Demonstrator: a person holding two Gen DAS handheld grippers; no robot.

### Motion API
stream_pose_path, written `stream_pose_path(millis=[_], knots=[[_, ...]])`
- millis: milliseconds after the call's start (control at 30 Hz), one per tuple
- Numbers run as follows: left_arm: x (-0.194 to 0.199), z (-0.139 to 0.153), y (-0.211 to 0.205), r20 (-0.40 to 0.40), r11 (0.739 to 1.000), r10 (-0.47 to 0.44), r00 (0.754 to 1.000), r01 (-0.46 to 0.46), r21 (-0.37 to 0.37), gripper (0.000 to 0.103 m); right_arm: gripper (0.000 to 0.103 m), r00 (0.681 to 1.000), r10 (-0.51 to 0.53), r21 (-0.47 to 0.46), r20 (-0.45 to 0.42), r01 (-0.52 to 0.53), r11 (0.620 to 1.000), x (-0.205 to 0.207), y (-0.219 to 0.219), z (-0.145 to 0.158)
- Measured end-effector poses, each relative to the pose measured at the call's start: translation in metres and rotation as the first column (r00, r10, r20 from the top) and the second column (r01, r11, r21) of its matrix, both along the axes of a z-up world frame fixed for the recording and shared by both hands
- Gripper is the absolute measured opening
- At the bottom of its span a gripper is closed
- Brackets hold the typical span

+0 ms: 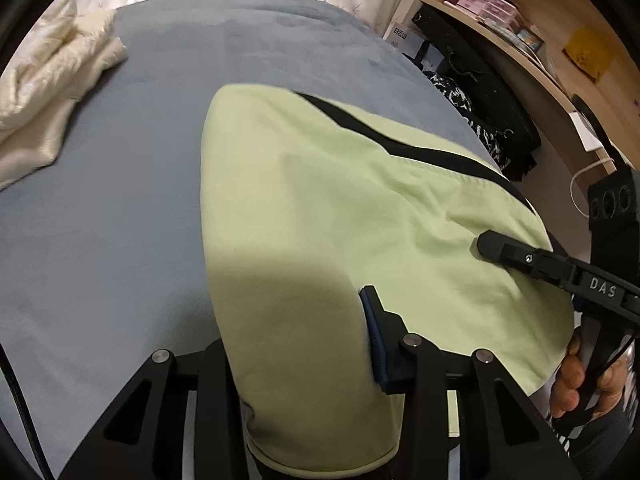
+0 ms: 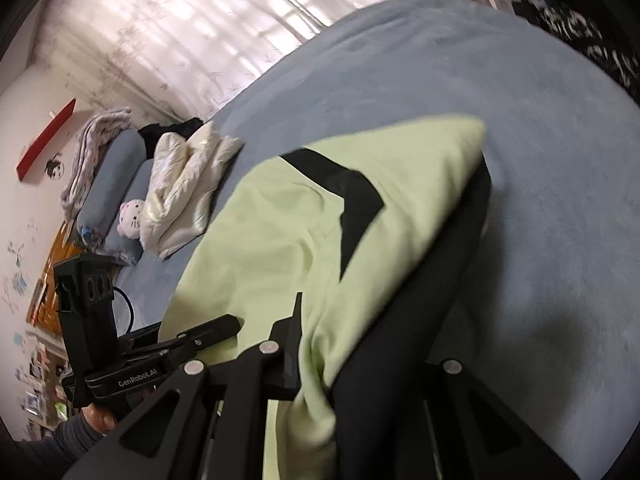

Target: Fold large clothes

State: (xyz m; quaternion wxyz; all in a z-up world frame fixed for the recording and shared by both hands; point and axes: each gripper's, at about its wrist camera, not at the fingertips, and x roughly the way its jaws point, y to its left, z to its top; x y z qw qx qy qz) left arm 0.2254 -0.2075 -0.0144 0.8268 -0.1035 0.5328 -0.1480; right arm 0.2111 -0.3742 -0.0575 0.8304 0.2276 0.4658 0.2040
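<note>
A pale green garment (image 1: 320, 208) with black stripes is held up over the blue-grey bed (image 1: 120, 200). My left gripper (image 1: 304, 360) is shut on its near edge; cloth drapes over the left finger, and the right finger (image 1: 378, 340) shows. My right gripper (image 1: 492, 246) reaches onto the cloth from the right in the left wrist view. In the right wrist view the green garment (image 2: 288, 240) and a black part of it (image 2: 400, 360) bunch between the fingers of my right gripper (image 2: 352, 360), which is shut on it. My left gripper (image 2: 228, 326) shows at lower left.
A cream folded quilt (image 1: 52, 92) lies at the bed's far left, also in the right wrist view (image 2: 188, 184) next to pillows (image 2: 120, 184) and a plush toy (image 2: 130, 218). A wooden shelf unit (image 1: 540, 52) and dark clothes (image 1: 480, 120) stand right of the bed.
</note>
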Motion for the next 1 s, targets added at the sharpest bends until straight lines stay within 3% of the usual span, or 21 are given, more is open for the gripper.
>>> stream_pose_path(millis=[300,600,800,1000], knots=[[-0.062,0.053,0.058,0.030,0.999,0.022,0.999,-0.023,0.045,0.036,0.012,0.997,0.074,-0.002,0.035,-0.074,0.997,-0.043,0.068,0.043],[-0.127,0.117,0.166,0.093,0.991,0.097,0.991,-0.105,0.078,0.036,0.012,0.979,0.174,0.014,0.110,-0.176,0.984,-0.063,0.162,0.093],[-0.124,0.168,0.242,0.158,0.979,0.168,0.973,-0.184,0.091,0.036,0.012,0.953,0.242,0.010,0.181,-0.248,0.969,-0.039,0.233,0.144],[-0.073,0.222,0.317,0.264,0.964,0.194,0.945,-0.234,0.130,0.036,0.012,0.921,0.275,0.006,0.277,-0.287,0.958,0.025,0.300,0.203]])
